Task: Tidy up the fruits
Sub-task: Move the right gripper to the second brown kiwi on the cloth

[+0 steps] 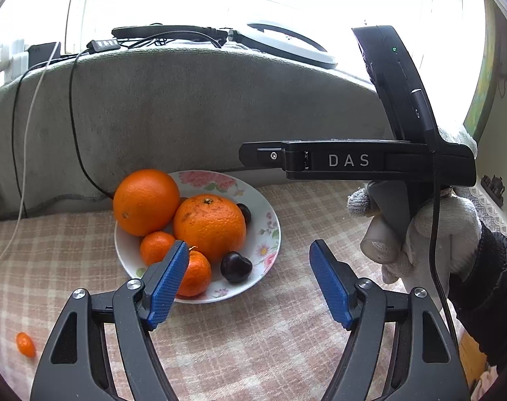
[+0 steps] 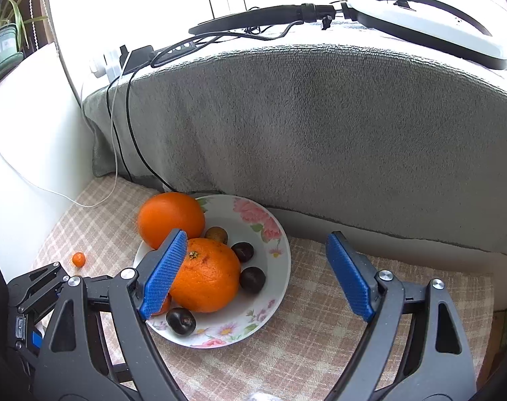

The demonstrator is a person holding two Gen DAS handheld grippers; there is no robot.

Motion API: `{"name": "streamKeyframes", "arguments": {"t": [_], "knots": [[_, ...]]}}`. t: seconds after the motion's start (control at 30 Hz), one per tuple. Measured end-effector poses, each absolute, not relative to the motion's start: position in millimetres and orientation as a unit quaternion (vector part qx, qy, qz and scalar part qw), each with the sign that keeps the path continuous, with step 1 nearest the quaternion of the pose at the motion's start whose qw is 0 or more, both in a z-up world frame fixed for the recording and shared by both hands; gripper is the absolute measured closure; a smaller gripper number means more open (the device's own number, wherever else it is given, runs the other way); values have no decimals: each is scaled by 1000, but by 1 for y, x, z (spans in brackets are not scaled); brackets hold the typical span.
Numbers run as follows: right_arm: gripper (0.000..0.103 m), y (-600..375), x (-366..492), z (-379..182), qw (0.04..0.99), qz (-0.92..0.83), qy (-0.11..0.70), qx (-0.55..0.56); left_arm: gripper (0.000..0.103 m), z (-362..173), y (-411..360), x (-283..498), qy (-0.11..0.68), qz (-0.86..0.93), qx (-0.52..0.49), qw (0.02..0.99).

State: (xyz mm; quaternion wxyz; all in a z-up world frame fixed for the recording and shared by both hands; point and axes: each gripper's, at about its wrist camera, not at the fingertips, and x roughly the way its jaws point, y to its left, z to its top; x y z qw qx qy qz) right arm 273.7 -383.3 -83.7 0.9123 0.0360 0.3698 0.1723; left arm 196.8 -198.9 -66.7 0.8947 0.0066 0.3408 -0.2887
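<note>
A floral white plate (image 1: 270, 234) (image 2: 273, 287) sits on a checked cloth. It holds two big oranges (image 1: 145, 201) (image 1: 210, 225) (image 2: 170, 217) (image 2: 208, 275), two small tangerines (image 1: 156, 246) (image 1: 196, 272), dark plums (image 1: 235, 266) (image 2: 252, 279) (image 2: 181, 321) and a brownish fruit (image 2: 216, 235). A small kumquat (image 1: 25, 344) (image 2: 79, 259) lies on the cloth left of the plate. My left gripper (image 1: 248, 282) is open and empty just in front of the plate. My right gripper (image 2: 253, 274) is open and empty over the plate's right side; its body (image 1: 353, 160) shows in the left wrist view.
A grey cushioned backrest (image 2: 320, 133) rises right behind the plate. Cables (image 1: 73, 100) (image 2: 119, 127) hang down it at the left. A white ring lamp (image 2: 437, 23) lies on top. A white wall (image 2: 19, 167) closes the left side. A gloved hand (image 1: 420, 234) holds the right gripper.
</note>
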Motion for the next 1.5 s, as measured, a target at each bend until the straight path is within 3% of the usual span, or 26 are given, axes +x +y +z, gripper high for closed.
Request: {"name": "streamKeyframes", "arguments": {"t": [0.47, 1.13, 1.4, 1.5], "knots": [[16, -371, 244, -69, 921, 160, 354, 38, 28, -51, -162, 175, 331, -273, -3, 903], [16, -311, 199, -79, 919, 201, 337, 28, 29, -70, -62, 179, 345, -187, -28, 920], [16, -269, 187, -74, 911, 243, 333, 13, 37, -84, -20, 183, 357, -162, -53, 918], [21, -249, 182, -76, 905, 261, 336, -5, 45, -90, 0, 187, 366, -149, -64, 916]]}}
